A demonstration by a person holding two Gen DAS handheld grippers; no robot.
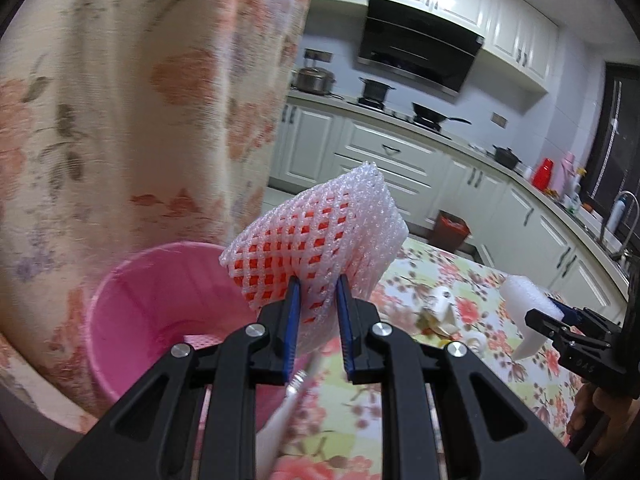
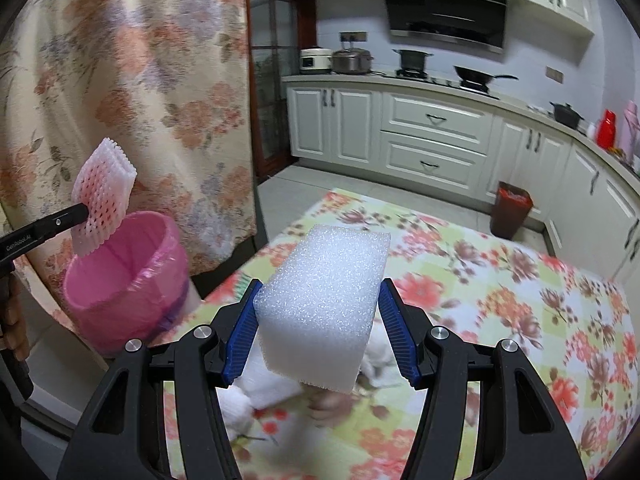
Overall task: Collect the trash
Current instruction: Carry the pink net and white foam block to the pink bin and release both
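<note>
Both grippers carrying trash toward the pink bin.

The left gripper (image 1: pixel 316 284) is clenching a foam fruit net (image 1: pixel 320 240), which is hanging just over the pink bin (image 2: pixel 120 280) beside the table's left edge; this hand is nearer. The right gripper (image 2: pixel 318 312) is grasping a white foam block (image 2: pixel 324 304), long axis pointing forward, over the floral tablecloth (image 2: pixel 500 300). Blurred scraps, possibly tissue, are lying beneath.

white foam net sleeve (image 1: pixel 320 236) raised above pink bin (image 1: pixel 160 304); white foam block (image 2: pixel 324 304) over floral table.
</note>
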